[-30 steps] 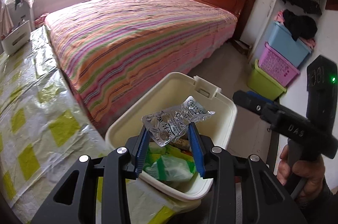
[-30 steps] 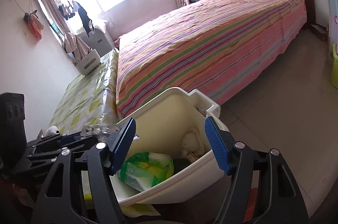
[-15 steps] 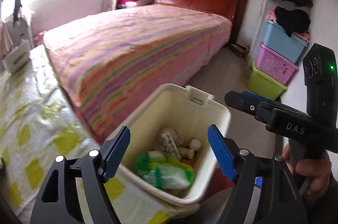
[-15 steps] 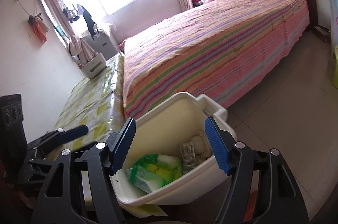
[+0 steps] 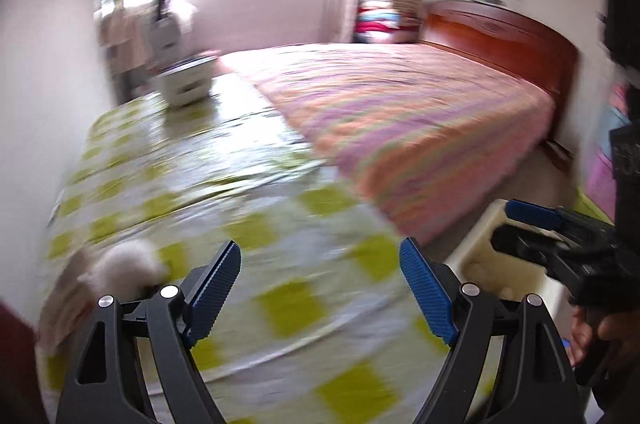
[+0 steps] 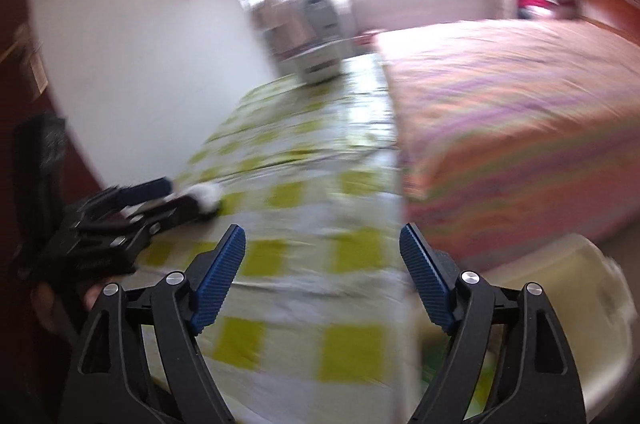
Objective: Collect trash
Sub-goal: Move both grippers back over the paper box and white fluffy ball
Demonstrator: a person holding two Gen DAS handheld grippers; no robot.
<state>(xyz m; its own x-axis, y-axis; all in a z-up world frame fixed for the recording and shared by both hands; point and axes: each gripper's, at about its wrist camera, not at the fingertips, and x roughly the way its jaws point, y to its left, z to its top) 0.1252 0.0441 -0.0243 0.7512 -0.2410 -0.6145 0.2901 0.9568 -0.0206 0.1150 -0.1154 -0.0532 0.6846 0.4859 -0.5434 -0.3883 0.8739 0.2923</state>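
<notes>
Both views are blurred by motion. My left gripper (image 5: 322,288) hangs over the green-and-white checked table cover (image 5: 280,224), its jaws opening with nothing between them. A white crumpled wad (image 5: 124,266) lies on the cover just left of its left finger. My right gripper (image 6: 322,276) is also over the cover, jaws opening and empty. In the right wrist view the left gripper (image 6: 180,198) points at the white wad (image 6: 206,194). The cream trash bin (image 6: 560,284) stands off the table's right edge, with a green bag (image 6: 432,364) showing inside. The left wrist view has the bin (image 5: 492,264) below the right gripper (image 5: 502,226).
A bed with a striped cover (image 5: 420,112) runs along the table's right side, ending at a wooden headboard (image 5: 500,36). A white slotted box (image 5: 186,84) stands at the table's far end near the window. A white wall (image 6: 140,64) borders the table on the left.
The left gripper let go of the blister pack, which dropped into the bin, and opened wide. Both grippers then swung left from the bin to over the table. The right jaws widened.
</notes>
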